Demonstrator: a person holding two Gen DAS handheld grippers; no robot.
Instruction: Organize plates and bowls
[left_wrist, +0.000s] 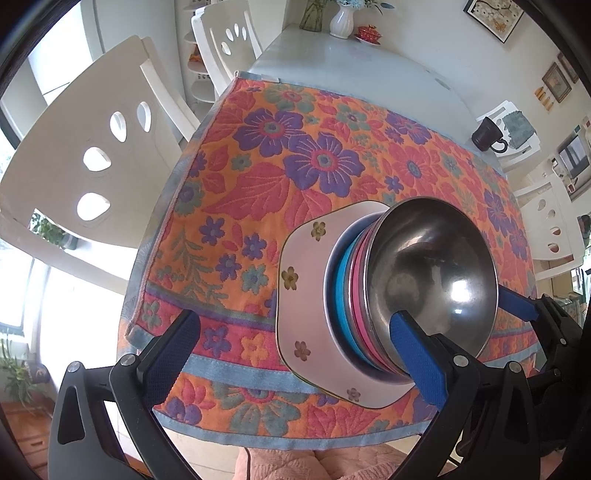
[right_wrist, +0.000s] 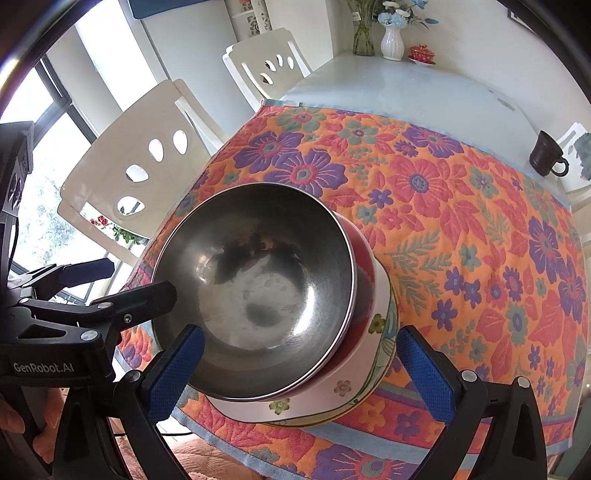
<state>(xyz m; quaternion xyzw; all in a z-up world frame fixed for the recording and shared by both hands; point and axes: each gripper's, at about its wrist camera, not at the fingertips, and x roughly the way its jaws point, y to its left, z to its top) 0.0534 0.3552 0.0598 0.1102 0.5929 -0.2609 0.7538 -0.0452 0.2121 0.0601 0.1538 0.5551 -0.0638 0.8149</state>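
A stack of dishes stands near the front edge of the flowered cloth (left_wrist: 295, 155). A steel bowl (left_wrist: 432, 273) (right_wrist: 258, 288) tops it, over pink and blue bowls (left_wrist: 345, 295) and a white flowered plate (left_wrist: 306, 280) (right_wrist: 332, 391) at the bottom. My left gripper (left_wrist: 295, 354) is open, its right finger (left_wrist: 417, 354) against the steel bowl's near rim. My right gripper (right_wrist: 301, 373) is open and straddles the stack from the near side. The left gripper (right_wrist: 142, 275) shows at the bowl's left rim in the right wrist view. One blue finger (left_wrist: 517, 304) of the right gripper shows behind the bowl.
White chairs (left_wrist: 96, 155) (right_wrist: 258, 66) stand along the table's left side. A dark mug (left_wrist: 487, 134) (right_wrist: 546, 153) sits at the right edge past the cloth. A white vase (right_wrist: 392, 42) and a red cup (right_wrist: 422, 53) stand at the far end.
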